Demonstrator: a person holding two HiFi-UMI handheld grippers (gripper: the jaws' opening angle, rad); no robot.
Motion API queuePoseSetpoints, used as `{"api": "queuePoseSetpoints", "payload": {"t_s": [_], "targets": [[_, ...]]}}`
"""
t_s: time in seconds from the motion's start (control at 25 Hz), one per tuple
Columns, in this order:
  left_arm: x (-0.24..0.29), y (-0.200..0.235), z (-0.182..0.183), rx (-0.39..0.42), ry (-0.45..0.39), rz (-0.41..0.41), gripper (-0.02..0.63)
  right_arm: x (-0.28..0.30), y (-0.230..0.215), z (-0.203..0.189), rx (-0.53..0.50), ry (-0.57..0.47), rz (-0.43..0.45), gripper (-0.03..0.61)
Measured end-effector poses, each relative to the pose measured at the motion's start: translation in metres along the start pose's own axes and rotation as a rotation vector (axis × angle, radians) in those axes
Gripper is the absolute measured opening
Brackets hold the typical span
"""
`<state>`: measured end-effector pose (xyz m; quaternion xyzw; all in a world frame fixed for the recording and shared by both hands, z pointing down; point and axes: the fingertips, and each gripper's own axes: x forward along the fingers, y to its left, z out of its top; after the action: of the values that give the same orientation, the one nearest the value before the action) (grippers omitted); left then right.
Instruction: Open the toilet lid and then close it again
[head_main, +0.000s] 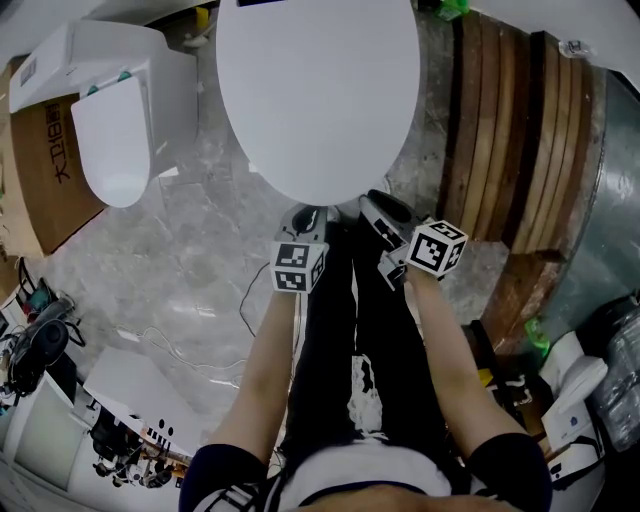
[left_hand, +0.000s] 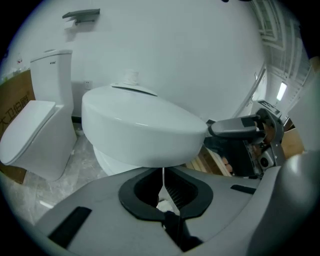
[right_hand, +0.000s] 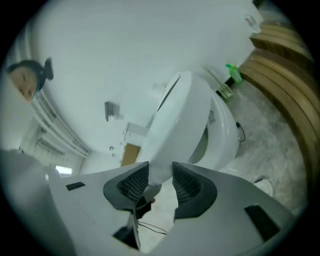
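The white toilet lid (head_main: 318, 90) fills the top middle of the head view. In the right gripper view the lid (right_hand: 172, 120) is raised off the bowl (right_hand: 222, 132), and its front rim sits between the pads (right_hand: 132, 186) of my right gripper (right_hand: 160, 182), which press on it from both sides. My left gripper (left_hand: 163, 182) is just under the lid's front edge (left_hand: 150, 150), jaws together with nothing between them. From above, the left gripper (head_main: 308, 215) and right gripper (head_main: 378, 205) sit side by side at the lid's near rim.
A second white toilet (head_main: 120, 130) stands to the left beside a cardboard box (head_main: 40, 170). Stacked wooden planks (head_main: 510, 130) lie to the right of the bowl. A green bottle (right_hand: 231, 75) stands by the tank. A cable (head_main: 245, 300) runs across the marble floor.
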<state>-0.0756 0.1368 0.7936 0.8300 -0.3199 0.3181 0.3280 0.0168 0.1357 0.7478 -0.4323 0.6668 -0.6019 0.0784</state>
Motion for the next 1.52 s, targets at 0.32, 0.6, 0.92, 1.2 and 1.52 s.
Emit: {"api": "queuePoseSetpoints", "payload": {"t_s": [0.32, 0.6, 0.92, 1.2, 1.52], "targets": [[-0.039, -0.016, 0.049, 0.028, -0.059, -0.049, 0.012, -0.015, 0.047, -0.006, -0.728, 0.203, -0.145, 0.155], [-0.072, -0.027, 0.101, 0.048, -0.142, -0.065, 0.006, -0.031, 0.095, 0.016, -1.139, 0.138, -0.337, 0.156], [-0.100, -0.034, 0.160, 0.090, -0.218, -0.099, 0.006, -0.037, 0.157, 0.067, -1.442, -0.049, -0.481, 0.152], [-0.117, -0.036, 0.198, 0.089, -0.232, -0.118, 0.006, -0.020, 0.179, 0.080, -1.717, 0.034, -0.610, 0.152], [-0.142, -0.041, 0.256, 0.143, -0.257, -0.139, 0.006, -0.010, 0.210, 0.121, -1.887, 0.064, -0.767, 0.152]]}}
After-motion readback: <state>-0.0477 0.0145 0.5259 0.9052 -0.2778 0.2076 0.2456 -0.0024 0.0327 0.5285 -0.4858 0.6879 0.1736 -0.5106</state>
